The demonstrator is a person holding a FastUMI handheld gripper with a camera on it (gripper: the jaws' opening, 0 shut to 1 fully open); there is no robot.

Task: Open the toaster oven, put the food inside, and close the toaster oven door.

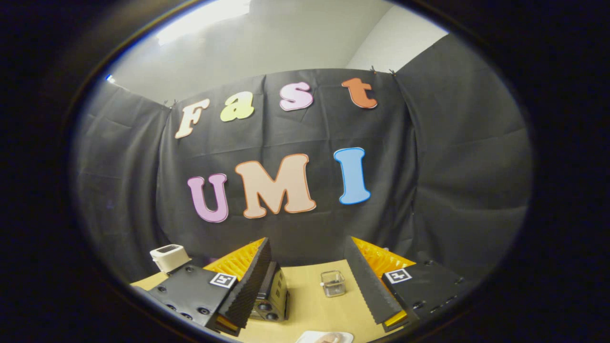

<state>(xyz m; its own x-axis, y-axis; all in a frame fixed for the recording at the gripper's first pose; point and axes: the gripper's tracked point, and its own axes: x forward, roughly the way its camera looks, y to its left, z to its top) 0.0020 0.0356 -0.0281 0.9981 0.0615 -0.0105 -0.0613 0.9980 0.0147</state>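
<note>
Nearest, between the two fingers and partly cut off, a white plate point(325, 337) carrying a pale piece of food point(329, 339) rests on the tan wooden surface point(310, 295). The claw point(309, 286) is held above this surface with its fingers spread wide apart and gripping nothing; each finger point(248, 286) has a dark ribbed pad on its inner face, an orange body behind, and a black mount bearing a square printed marker. Just ahead, partly hidden behind the left finger and touching nothing else, stands the toaster oven point(272, 297), a dark, boxy unit with round knobs along its lower edge; whether its door is open or closed cannot be judged from this angle. Between the fingers, to the right of the oven and apart from it, sits a small clear container point(332, 283). Farther off, beyond the left finger, a white boxy appliance point(169, 257) stands near the surface's far edge. Behind everything hangs the black cloth wall point(452, 166).
</note>
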